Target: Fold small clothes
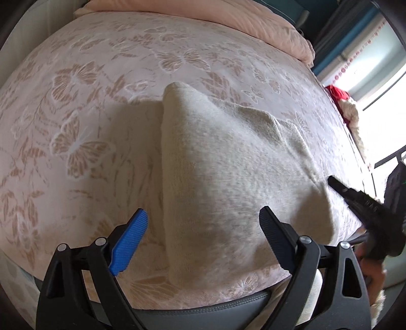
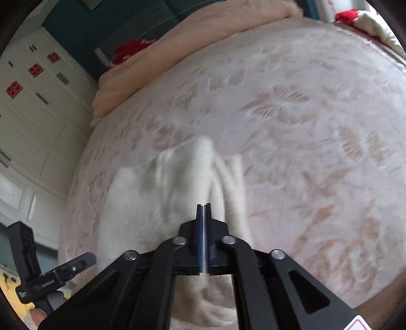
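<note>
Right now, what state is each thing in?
Garment: cream, partly folded, flat on the bed, ungripped.
Left gripper: fingers open, straddling the garment's edge.
Right gripper: fingers shut, empty, over the garment.
Quilt: bunched at the bed's far end.

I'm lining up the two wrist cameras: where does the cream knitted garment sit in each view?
Left wrist view: the cream knitted garment fills the centre, lying on the pink butterfly-patterned bedspread beyond the open left gripper.
Right wrist view: it lies lower centre-left, blurred, just beyond the shut right gripper.
Shared landmark: the folded peach quilt at the bed's far edge.
</note>
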Demonstrator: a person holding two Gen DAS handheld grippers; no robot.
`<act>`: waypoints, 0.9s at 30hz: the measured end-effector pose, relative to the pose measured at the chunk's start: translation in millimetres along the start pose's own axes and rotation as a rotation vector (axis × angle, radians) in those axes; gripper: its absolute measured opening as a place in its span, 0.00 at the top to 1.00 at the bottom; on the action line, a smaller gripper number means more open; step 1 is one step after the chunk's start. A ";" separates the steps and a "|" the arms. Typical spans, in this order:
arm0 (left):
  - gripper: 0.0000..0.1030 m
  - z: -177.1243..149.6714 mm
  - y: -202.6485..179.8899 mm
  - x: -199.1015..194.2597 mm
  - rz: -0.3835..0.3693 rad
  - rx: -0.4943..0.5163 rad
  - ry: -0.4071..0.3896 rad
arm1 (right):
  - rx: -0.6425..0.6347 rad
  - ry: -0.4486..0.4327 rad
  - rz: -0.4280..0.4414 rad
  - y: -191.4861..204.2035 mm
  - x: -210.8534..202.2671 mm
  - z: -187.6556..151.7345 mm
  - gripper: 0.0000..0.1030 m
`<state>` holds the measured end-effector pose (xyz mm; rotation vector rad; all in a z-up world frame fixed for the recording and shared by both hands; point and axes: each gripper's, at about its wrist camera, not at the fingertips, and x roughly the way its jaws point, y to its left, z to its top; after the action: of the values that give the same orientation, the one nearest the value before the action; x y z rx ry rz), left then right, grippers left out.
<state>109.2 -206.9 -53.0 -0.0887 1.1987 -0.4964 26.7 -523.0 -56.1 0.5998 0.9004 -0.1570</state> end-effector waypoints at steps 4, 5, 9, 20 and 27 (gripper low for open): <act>0.15 0.5 -8.5 15.0 -0.015 0.004 0.037 | 0.030 0.207 -0.124 -35.7 46.3 -13.4 0.94; 0.15 0.7 -9.2 15.9 -0.028 -0.002 0.039 | 0.071 0.192 -0.074 -38.1 39.5 -16.0 0.89; 0.15 1.0 -15.1 12.0 -0.006 0.037 0.011 | 0.084 0.050 0.080 -14.3 0.9 -8.7 0.49; 0.15 3.7 -28.0 9.8 0.051 0.086 -0.004 | -0.001 0.070 0.096 14.3 17.2 -6.4 0.89; 0.14 2.5 -34.7 24.6 0.075 0.108 0.006 | -0.012 0.125 0.016 -0.9 43.0 -14.7 0.79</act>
<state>106.9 -248.5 -62.2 0.0496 1.1742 -0.4946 43.0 -510.6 -96.6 0.6110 1.0164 -0.1005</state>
